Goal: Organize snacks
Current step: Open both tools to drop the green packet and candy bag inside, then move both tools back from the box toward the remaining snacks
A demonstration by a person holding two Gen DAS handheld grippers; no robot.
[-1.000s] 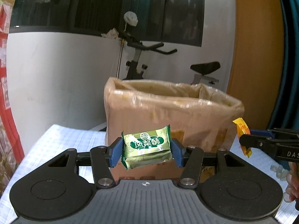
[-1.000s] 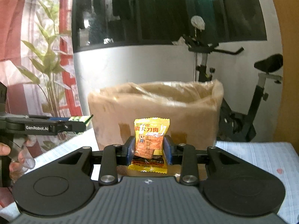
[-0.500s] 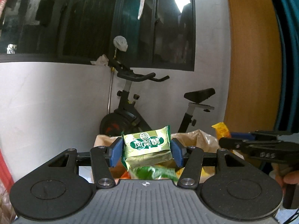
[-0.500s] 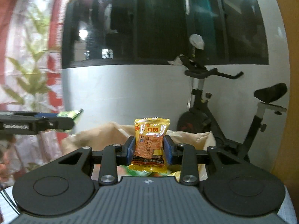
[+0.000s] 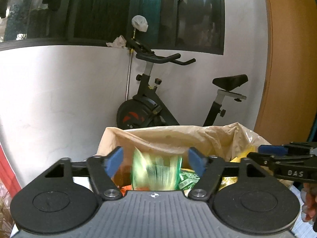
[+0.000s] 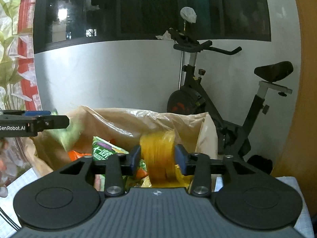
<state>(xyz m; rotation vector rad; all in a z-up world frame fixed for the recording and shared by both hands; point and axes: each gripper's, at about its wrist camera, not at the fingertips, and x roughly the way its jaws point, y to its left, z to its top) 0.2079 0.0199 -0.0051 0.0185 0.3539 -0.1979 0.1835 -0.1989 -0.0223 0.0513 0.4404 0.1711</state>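
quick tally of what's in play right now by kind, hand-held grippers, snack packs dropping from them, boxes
hand-held grippers: 2, left hand-held gripper and right hand-held gripper, jaws opening on both
falling snack packs: 2, green snack pack and yellow snack pack, both blurred between the pads
bag-lined cardboard box: 1
total: 5
More packs lie in the box, too hidden to count.

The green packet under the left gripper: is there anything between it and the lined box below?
Nothing visible blocks it. The left gripper is opening, and the blurred green packet drops free between its blue pads toward the open lined box, where other snacks already lie.
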